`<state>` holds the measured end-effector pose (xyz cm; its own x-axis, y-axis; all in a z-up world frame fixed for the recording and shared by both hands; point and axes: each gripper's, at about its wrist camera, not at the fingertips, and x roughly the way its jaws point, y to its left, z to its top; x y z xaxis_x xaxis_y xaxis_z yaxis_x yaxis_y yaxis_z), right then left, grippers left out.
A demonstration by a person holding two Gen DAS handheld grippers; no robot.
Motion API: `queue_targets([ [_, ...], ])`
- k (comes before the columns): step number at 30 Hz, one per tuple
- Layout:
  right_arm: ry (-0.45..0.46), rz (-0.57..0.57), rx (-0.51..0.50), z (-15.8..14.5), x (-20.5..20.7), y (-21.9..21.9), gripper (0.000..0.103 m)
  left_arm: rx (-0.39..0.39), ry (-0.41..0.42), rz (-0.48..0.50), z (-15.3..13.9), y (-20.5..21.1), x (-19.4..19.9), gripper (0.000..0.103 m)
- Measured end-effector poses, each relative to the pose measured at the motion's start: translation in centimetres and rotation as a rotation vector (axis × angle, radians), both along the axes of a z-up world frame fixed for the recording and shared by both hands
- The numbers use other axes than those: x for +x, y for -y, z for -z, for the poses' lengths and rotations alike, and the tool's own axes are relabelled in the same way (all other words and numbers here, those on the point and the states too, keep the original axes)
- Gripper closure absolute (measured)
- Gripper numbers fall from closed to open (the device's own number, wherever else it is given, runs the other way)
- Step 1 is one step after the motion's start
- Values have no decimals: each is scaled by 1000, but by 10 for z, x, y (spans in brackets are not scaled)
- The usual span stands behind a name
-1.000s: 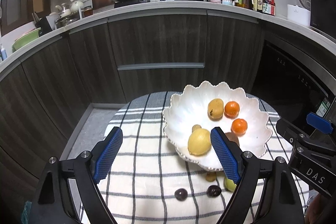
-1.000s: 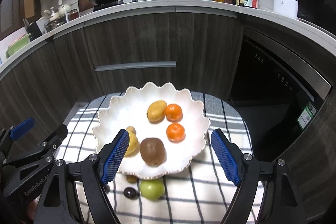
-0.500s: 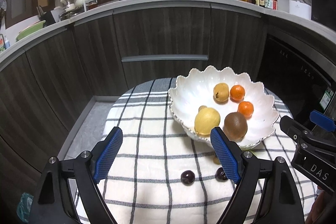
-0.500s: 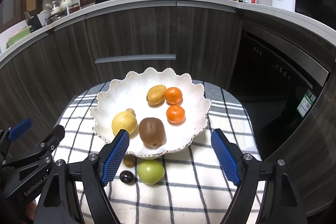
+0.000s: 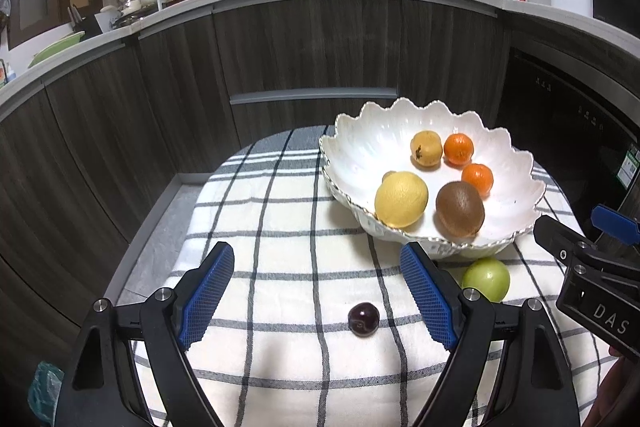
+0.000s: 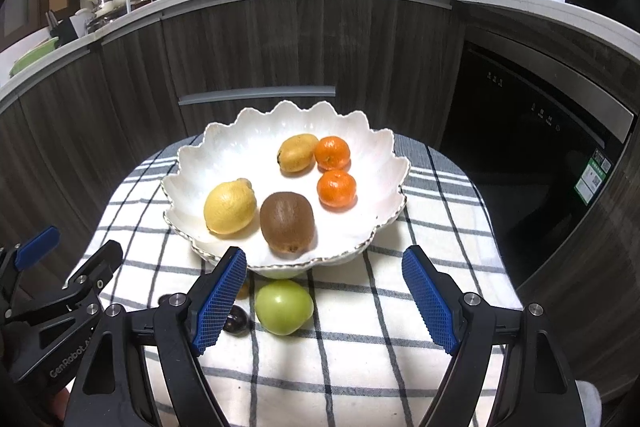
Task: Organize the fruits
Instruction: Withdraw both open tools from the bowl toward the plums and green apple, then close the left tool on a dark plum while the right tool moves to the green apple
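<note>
Landmark: the scalloped white bowl (image 6: 384, 163) on the checked cloth (image 5: 280, 227) that covers the surface.

Change noted: over the last second both cameras draw back from the bowl. The kiwi (image 6: 287, 221), earlier half hidden behind a finger in the left view, now lies in full sight in the bowl's near part, with nothing gripping it.

Left to right:
- Left hand-held gripper (image 5: 318, 297): released, jaws wide apart, nothing between them. It hovers in front of the bowl, with a dark plum (image 5: 363, 319) on the cloth between its fingers.
- In the bowl: lemon (image 6: 229, 207), kiwi, a yellow-orange fruit (image 6: 295, 151) at the back, two mandarins (image 6: 336, 188).
- Just in front of the bowl, on the cloth: a second dark plum (image 6: 236, 321), a small brownish fruit largely hidden behind a finger, and a green apple (image 6: 284, 307).
- Right hand-held gripper (image 6: 324, 301): released, empty, the apple nearer its left finger.

Judgement: the kiwi counts as placed. At least four fruits remain outside the bowl; each hand-held gripper appears lined up for its next pick.
</note>
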<state>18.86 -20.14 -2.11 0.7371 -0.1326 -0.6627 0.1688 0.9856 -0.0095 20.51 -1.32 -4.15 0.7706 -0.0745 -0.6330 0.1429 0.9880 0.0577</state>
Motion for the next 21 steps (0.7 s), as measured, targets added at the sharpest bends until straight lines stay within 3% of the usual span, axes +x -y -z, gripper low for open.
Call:
queue_targets([
  [5,-23,6,9,14,3,3,22,13,-15,13,16,4,1,21],
  [9,-44,9,18,26,6,5,22,14,-46,28,27,6,6,31],
  [21,-105,-15,47,58,14,3,22,25,-134,50,61,11,15,40],
])
